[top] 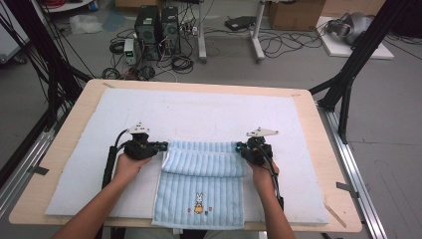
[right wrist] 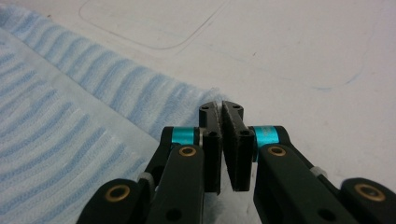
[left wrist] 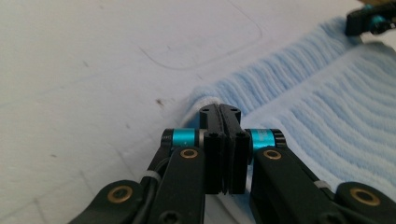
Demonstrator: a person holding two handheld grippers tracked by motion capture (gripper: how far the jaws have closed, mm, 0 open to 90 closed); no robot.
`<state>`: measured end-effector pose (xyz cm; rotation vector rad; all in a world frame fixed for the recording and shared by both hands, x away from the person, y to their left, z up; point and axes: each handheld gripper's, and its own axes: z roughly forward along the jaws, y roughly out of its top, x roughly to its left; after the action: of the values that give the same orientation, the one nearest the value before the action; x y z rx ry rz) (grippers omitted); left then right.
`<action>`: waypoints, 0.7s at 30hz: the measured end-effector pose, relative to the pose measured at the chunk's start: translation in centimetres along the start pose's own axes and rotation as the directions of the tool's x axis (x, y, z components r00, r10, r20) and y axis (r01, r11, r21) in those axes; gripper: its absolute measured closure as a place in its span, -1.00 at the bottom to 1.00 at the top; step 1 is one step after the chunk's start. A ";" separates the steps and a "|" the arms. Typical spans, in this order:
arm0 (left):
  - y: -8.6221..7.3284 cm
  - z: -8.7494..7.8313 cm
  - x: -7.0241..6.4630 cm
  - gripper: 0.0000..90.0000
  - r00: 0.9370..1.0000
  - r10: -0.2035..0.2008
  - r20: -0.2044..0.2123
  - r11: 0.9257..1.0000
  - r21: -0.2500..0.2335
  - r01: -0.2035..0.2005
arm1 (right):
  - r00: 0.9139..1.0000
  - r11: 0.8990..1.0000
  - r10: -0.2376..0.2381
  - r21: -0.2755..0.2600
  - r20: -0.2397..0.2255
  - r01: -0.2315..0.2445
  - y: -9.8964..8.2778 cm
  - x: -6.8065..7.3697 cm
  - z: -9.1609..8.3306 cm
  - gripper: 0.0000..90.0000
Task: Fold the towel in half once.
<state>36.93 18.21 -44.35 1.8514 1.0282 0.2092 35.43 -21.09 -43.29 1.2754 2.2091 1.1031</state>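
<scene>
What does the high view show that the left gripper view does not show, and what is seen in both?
High view alone: the person's forearms, the wooden table, the rabbit picture on the towel's near end, and computers on the floor.

Left gripper view alone: the left gripper close up, jaws shut at the towel's folded corner; whether cloth is pinched between them I cannot tell.

Both: the light blue striped towel, the white mat, and the right gripper.
</scene>
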 end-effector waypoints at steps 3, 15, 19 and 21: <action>0.3 0.5 0.5 0.96 0.999 -0.029 -0.021 1.000 -0.007 0.029 | 1.000 1.000 0.008 -0.018 0.015 -0.007 0.2 -0.1 0.2 0.93; -0.1 1.3 0.7 0.15 0.999 -0.023 -0.036 0.999 0.046 0.025 | 0.999 0.999 0.047 0.021 0.021 -0.048 -0.1 -0.6 0.7 0.25; -0.2 1.6 0.2 0.57 1.000 0.017 -0.007 0.998 0.069 -0.016 | 1.000 0.997 0.024 0.069 0.003 -0.024 -0.3 -0.2 1.6 0.27; -0.1 1.7 -0.1 0.85 1.000 0.026 -0.009 0.996 0.080 -0.026 | 1.000 0.997 0.026 0.071 -0.014 -0.025 -0.3 -0.1 1.6 0.51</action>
<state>37.74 17.04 -45.32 1.9388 1.0332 0.1954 36.33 -20.52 -44.54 1.3314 2.2675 1.0561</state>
